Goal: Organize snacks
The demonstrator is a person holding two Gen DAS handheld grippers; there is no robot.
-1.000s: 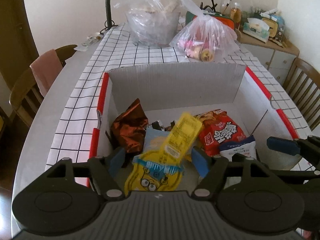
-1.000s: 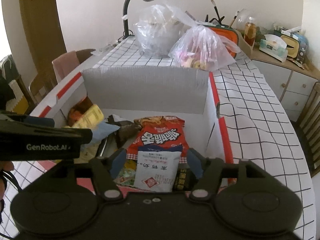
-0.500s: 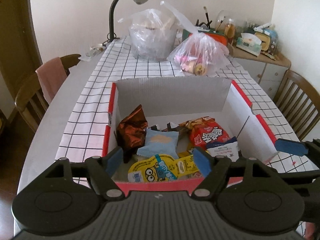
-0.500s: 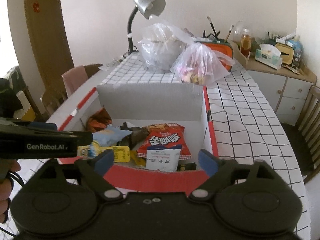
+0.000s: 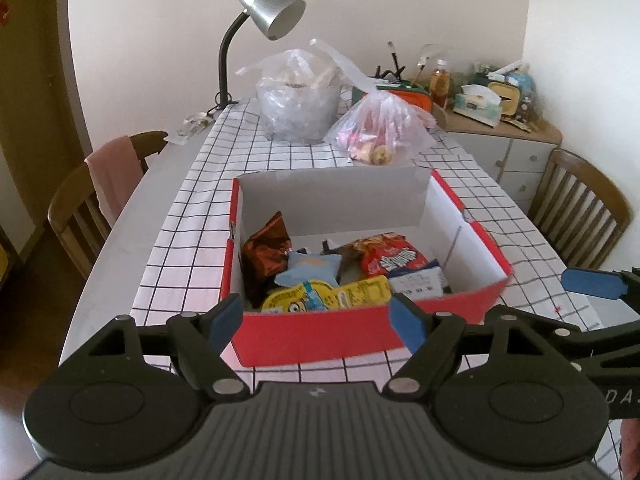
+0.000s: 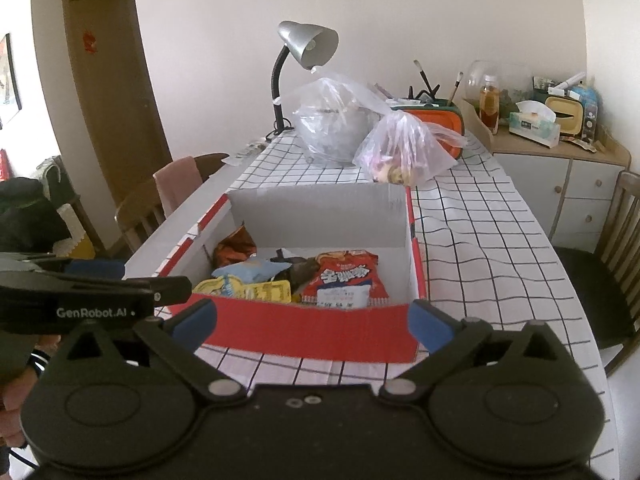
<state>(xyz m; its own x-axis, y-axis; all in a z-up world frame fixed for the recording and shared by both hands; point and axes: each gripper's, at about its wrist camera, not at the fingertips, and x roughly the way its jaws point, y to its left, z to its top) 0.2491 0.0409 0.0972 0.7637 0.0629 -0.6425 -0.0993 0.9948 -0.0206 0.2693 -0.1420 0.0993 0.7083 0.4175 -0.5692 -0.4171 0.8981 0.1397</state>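
Note:
A red cardboard box [image 5: 320, 336] [image 6: 312, 330] with white inner walls stands on the checked tablecloth. In it lie a yellow Minion packet [image 5: 326, 298] [image 6: 244, 290], a brown foil bag [image 5: 266, 254] [image 6: 234, 248], a light blue packet [image 5: 310, 270] [image 6: 252, 270], a red snack bag [image 5: 392, 256] [image 6: 344, 274] and a small white packet [image 5: 416, 282] [image 6: 342, 296]. My left gripper [image 5: 318, 322] is open and empty, in front of the box's near wall. My right gripper [image 6: 312, 322] is open and empty, also in front of that wall.
Two clear plastic bags [image 5: 300, 100] [image 5: 382, 132] and a silver desk lamp [image 5: 272, 14] stand at the table's far end. Wooden chairs stand left [image 5: 92, 196] and right [image 5: 580, 216]. A cluttered sideboard [image 5: 504, 136] is at the back right.
Both grippers have pulled back and up out of the box. The left one let go of the yellow Minion packet, which now lies flat in the box. The right one left the white packet.

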